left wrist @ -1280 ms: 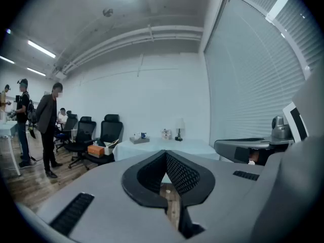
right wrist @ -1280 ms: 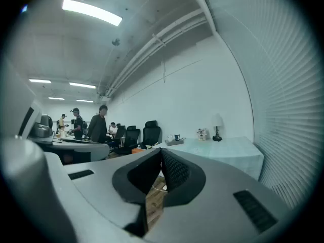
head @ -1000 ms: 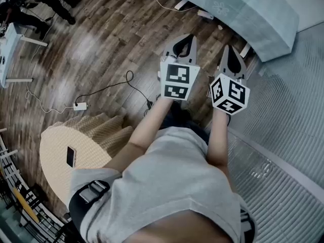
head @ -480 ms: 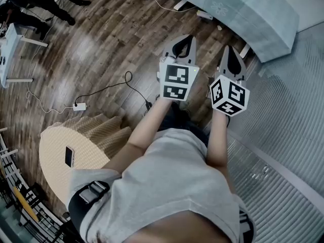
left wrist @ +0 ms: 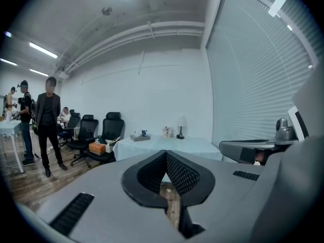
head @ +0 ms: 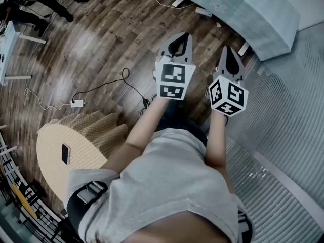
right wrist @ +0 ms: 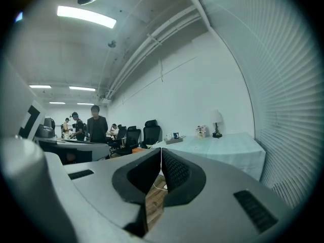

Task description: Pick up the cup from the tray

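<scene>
Phone [head: 65,153] on round table [head: 48,173]; power adapter [head: 77,103] on wood floor [head: 101,34].

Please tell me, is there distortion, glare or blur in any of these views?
Head view: strong fisheye bending, pale glare on the wooden floor. Left gripper view: dark round corners, distant table slightly soft. Right gripper view: ceiling lamp overexposed, blinds curved.

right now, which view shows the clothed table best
Right gripper view: the table shows largest, top and draped end clear. Left gripper view has it smaller, its front behind the jaws; head view catches only one part at the frame's top.
</scene>
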Tool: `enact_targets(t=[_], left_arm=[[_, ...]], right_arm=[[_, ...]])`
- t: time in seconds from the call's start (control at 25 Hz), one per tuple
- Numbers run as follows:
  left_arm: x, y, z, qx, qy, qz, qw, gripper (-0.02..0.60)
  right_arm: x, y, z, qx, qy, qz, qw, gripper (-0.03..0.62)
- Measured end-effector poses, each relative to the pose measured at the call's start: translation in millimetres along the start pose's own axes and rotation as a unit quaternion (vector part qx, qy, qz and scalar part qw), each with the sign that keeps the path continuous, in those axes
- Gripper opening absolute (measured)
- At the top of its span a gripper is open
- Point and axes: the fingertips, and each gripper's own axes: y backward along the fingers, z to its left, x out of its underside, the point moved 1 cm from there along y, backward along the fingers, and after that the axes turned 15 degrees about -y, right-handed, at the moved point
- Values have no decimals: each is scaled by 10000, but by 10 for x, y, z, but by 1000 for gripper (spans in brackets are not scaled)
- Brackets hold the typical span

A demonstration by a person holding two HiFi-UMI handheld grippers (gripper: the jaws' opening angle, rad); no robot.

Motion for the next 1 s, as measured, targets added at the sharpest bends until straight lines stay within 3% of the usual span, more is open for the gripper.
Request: enact_targets(t=[0.32, 1.0], left_arm=[[-55, -695, 160, 59, -49, -109, 9999, 5], [-226, -2343, 1167, 186, 16, -70, 9998, 5]], right_arm=[[-50, -687, -194, 3, 37, 19, 10000, 8], [-417, -2549, -289, 144, 77, 15, 9999, 8]])
